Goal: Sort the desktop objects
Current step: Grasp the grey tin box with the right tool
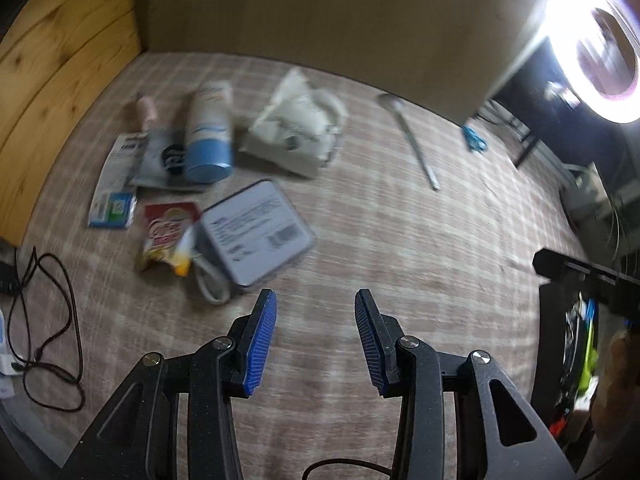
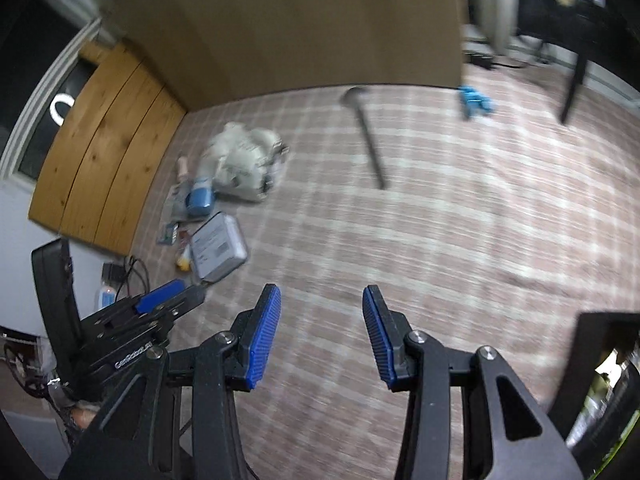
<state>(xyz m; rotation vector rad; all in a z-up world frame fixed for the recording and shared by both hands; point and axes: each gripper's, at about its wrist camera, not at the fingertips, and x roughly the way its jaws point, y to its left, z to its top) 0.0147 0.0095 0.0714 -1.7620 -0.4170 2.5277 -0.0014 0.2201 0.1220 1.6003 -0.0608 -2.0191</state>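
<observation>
Hovering over checked cloth (image 1: 400,240): left claw (image 1: 316,336) & right claw (image 2: 322,334) both apart, empty.

One spoon (image 1: 408,140), one tin (image 1: 256,232), one tube (image 1: 210,136), two sachets (image 1: 168,236).

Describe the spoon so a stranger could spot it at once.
Start at the checked tablecloth and the brown board standing at its far edge. The spoon lies alone just in front of that board, right of the cluttered pile: long, thin and metal, touching nothing.
</observation>
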